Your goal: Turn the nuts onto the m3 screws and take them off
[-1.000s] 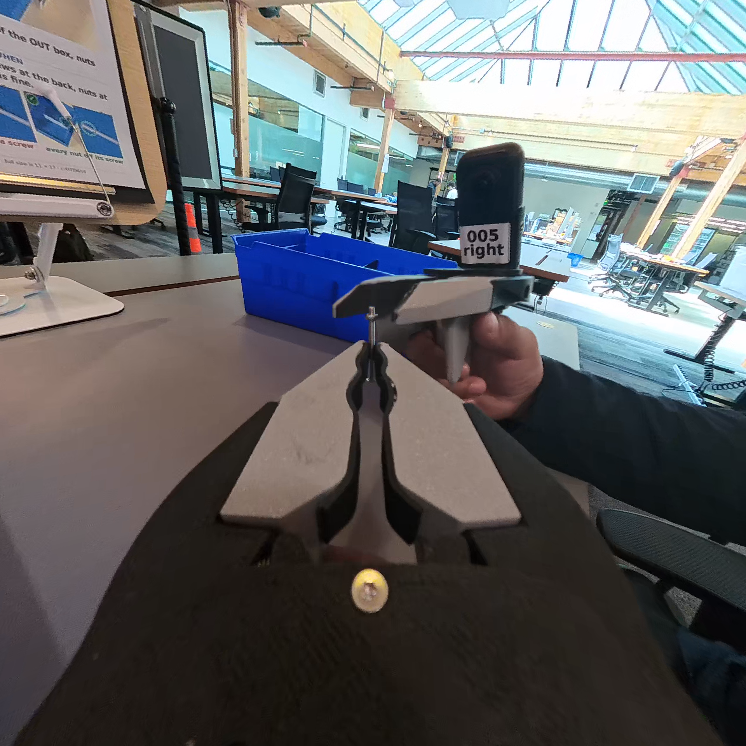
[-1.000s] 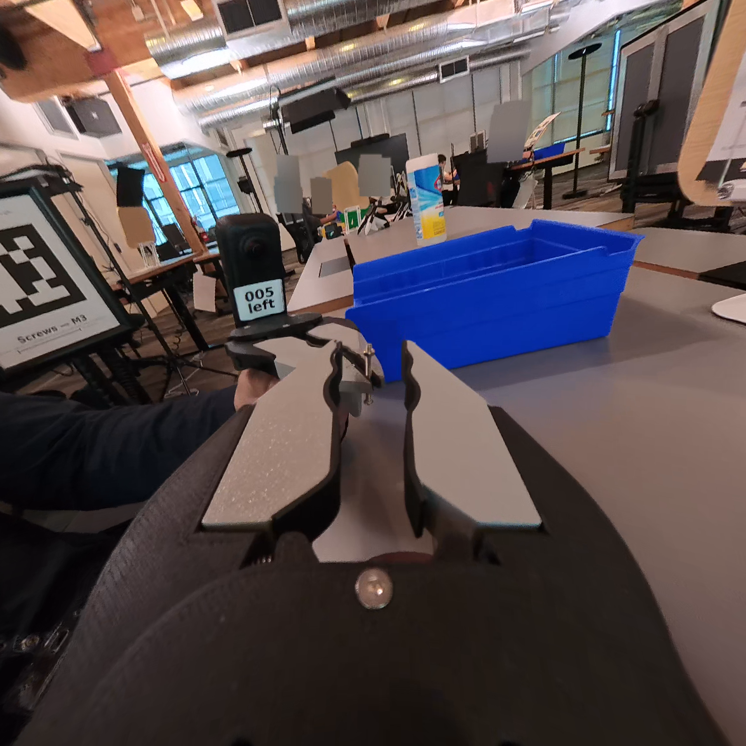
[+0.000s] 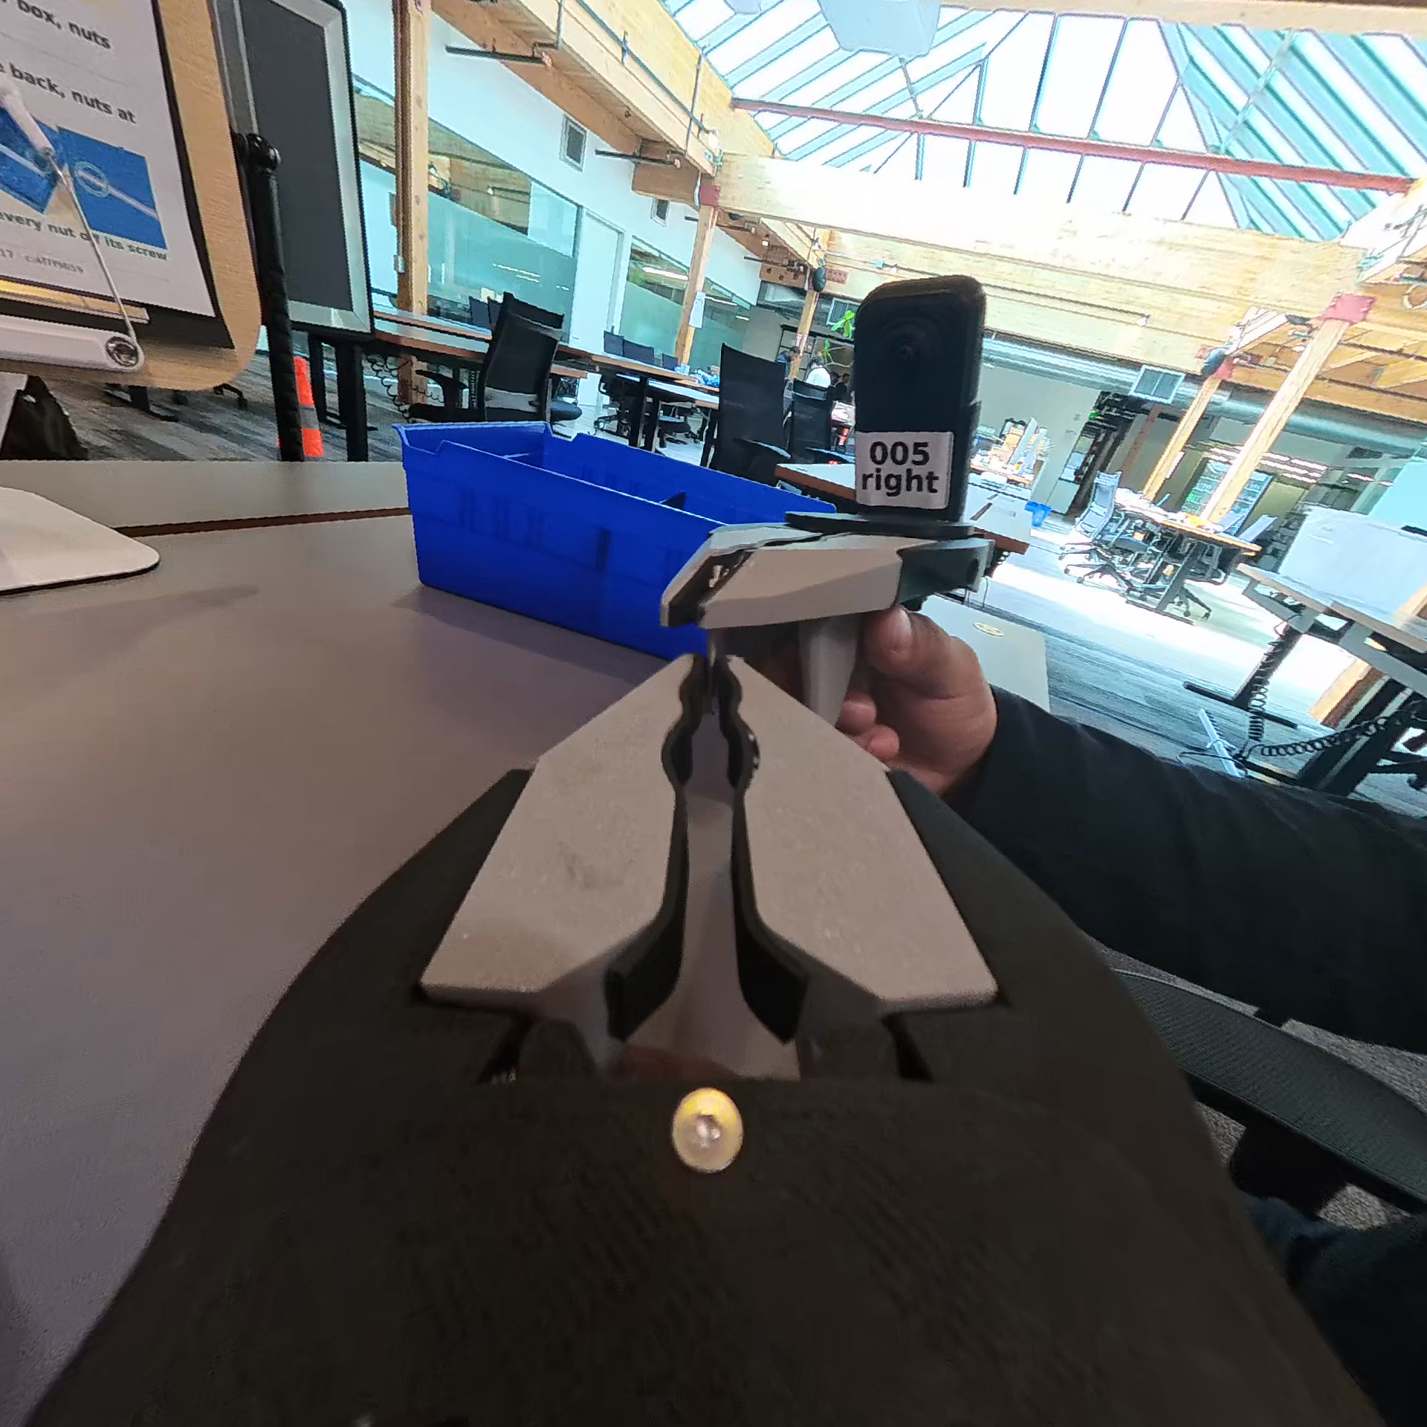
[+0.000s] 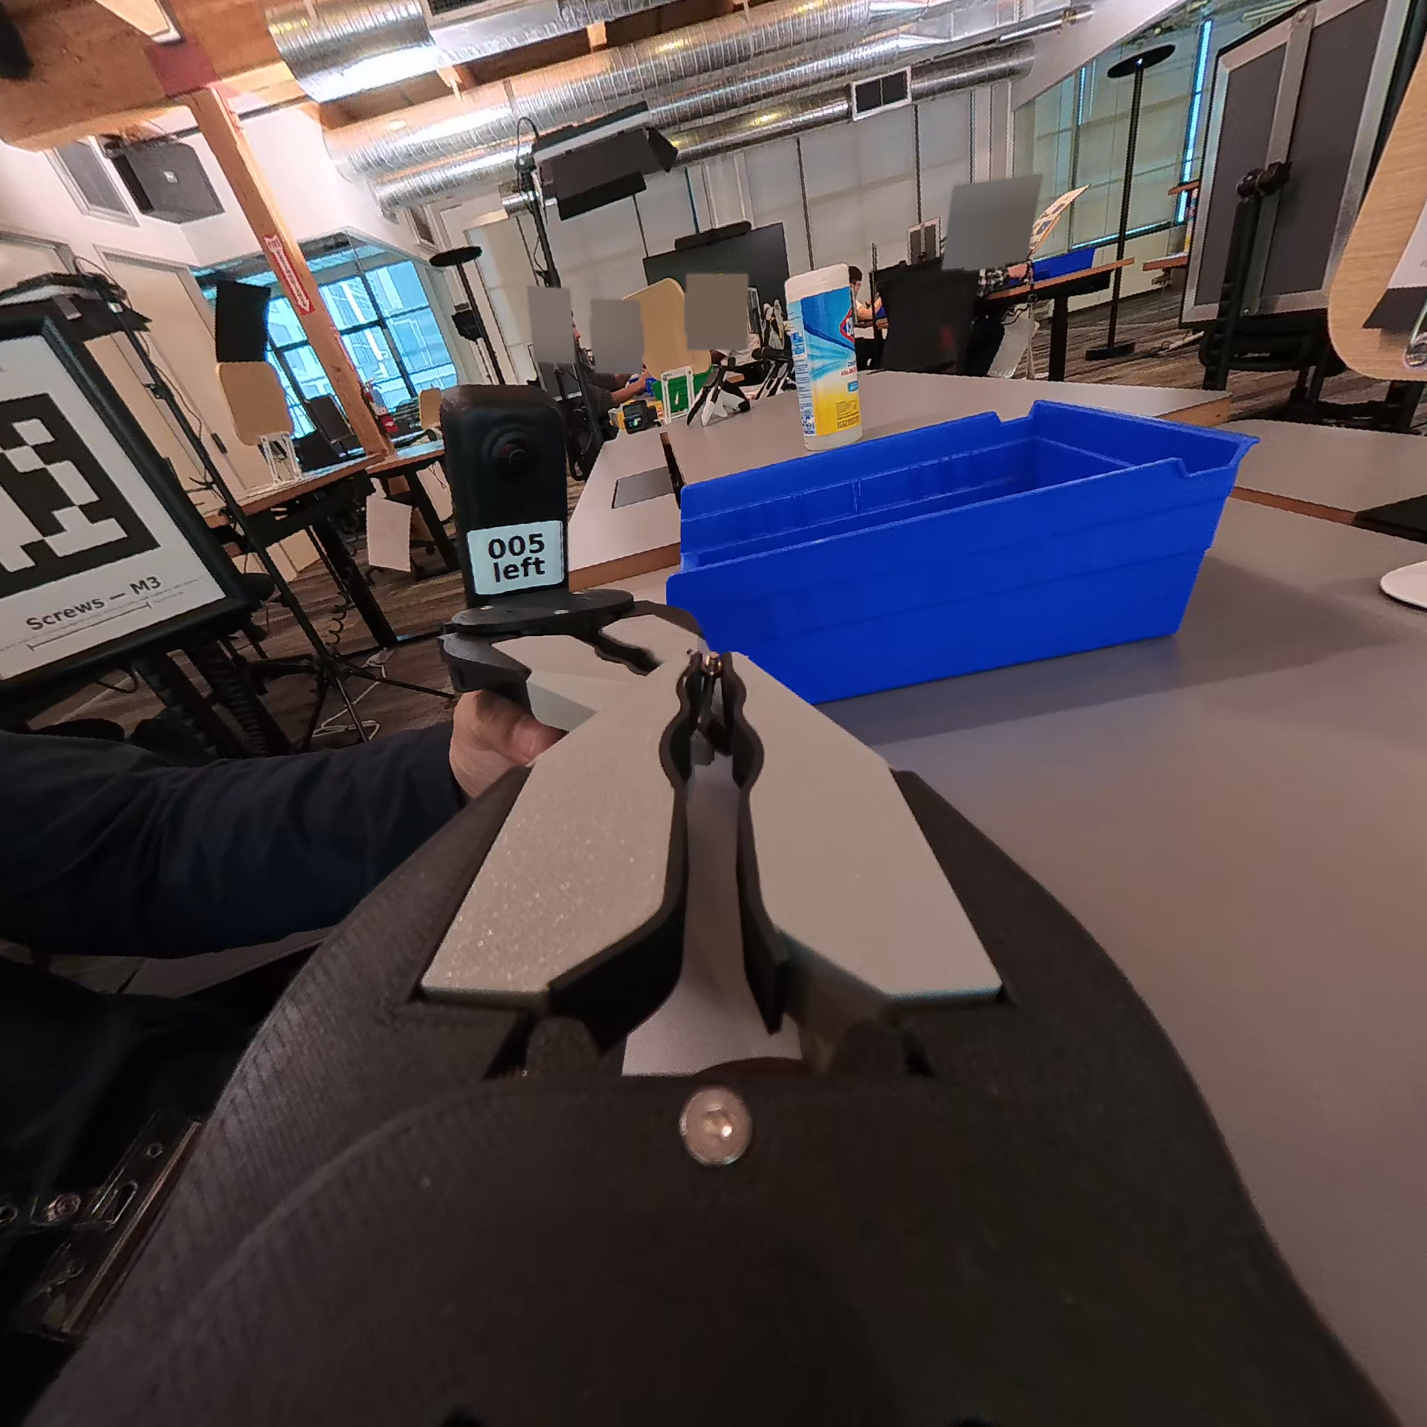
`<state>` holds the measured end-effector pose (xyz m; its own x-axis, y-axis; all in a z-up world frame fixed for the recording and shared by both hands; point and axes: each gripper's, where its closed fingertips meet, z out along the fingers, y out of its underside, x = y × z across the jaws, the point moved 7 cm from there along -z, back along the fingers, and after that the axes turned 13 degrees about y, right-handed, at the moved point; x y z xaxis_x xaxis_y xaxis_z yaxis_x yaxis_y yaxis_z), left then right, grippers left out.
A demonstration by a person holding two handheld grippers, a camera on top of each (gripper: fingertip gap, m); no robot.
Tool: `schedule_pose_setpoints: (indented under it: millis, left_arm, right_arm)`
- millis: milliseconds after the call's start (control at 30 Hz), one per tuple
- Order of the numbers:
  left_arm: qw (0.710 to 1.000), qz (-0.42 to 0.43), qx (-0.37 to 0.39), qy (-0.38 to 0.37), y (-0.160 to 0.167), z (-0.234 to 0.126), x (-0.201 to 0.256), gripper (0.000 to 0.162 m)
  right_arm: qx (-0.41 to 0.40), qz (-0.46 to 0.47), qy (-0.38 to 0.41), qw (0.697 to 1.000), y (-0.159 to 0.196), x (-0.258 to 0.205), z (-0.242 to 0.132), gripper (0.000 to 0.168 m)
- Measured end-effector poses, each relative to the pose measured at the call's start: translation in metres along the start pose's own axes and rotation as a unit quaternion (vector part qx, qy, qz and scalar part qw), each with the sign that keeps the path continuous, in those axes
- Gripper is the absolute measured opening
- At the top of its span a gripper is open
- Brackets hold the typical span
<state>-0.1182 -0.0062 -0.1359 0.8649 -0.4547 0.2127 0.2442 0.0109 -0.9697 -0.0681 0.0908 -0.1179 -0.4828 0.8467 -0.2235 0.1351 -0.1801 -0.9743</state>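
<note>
Two grippers (image 3: 712, 673) (image 4: 709, 670), one screw (image 4: 706, 676)

Grey counter (image 4: 1158, 811) carrying a blue plastic bin (image 4: 950, 610), with a white stand base (image 3: 54, 540) near one edge.

Screw (image 3: 712, 670): thin, dark metal, upright, shank pinched between closed tips of left gripper (image 3: 712, 683); only short stub shows above tips. Held in air over grey table, near front of blue bin.

Nut (image 4: 708, 662): small, brassy glint at top of screw, clamped between nearly closed tips of right gripper (image 4: 710, 673). Thread engagement not discernible.
</note>
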Motion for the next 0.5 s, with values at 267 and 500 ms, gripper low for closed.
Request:
schedule_pose_setpoints:
  millis: [267, 500]
  left_arm:
    - [1.000, 0.008, -0.015, 0.000, 0.001, 0.001, 0.001, 0.000]
    - [0.999, 0.000, 0.003, -0.046, -0.002, -0.008, -0.009, 0.000]
  right_arm:
    - [-0.002, 0.003, -0.005, 1.000, 0.001, -0.002, 0.002, 0.002]
    - [0.017, 0.022, -0.006, 1.000, -0.002, 0.001, -0.002, 0.024]
